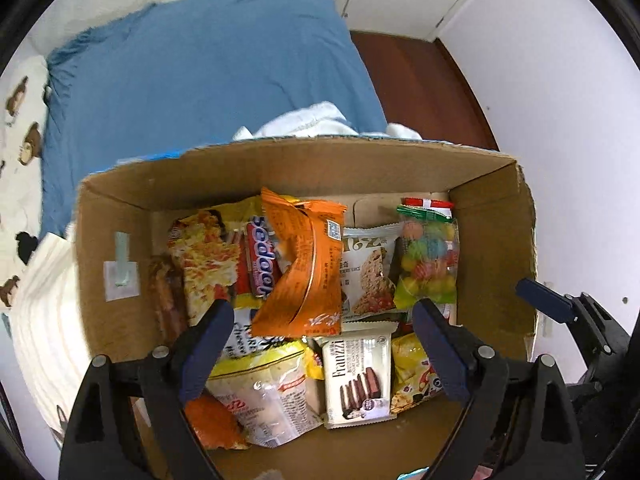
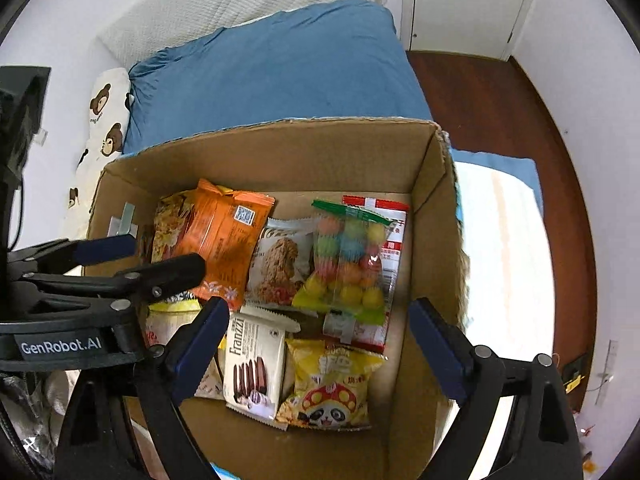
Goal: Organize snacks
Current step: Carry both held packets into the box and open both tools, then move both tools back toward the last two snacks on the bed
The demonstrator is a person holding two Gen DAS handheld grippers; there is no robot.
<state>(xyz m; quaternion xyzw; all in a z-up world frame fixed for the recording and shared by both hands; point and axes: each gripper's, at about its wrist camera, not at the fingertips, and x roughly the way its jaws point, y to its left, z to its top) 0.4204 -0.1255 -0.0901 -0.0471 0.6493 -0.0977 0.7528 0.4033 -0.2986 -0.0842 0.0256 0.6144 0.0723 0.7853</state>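
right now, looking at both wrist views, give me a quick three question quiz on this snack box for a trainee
1. True or false: the left gripper is shut on the orange packet.
2. Which lies nearest the cardboard box's right wall? A) Franzzi wafer pack B) bag of coloured candy balls C) orange packet
3. Fill in: the yellow panda snack bag lies directly to the ___ of the Franzzi wafer pack in the right wrist view.

Key
1. False; both the left gripper and the right gripper are open and hold nothing.
2. B
3. right
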